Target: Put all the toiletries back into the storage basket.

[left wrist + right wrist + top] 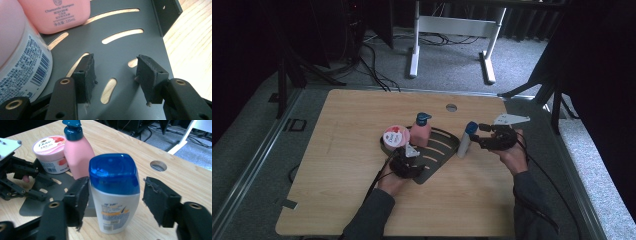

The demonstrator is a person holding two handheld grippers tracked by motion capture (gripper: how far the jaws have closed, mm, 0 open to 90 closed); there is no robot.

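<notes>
Flanking white bottle (115, 195) (upright), right hand-held gripper (115, 200)

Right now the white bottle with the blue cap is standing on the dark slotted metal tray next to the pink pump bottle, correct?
Not quite. The white bottle with the blue cap stands upright on the wooden table, just off the dark slotted metal tray. The pink pump bottle is on the tray. The high view shows it.

In the left gripper view, the pink shampoo bottle (53, 15) and the white jar (20, 57) are cut off by the frame's edges; the jar's small print is unreadable.
</notes>
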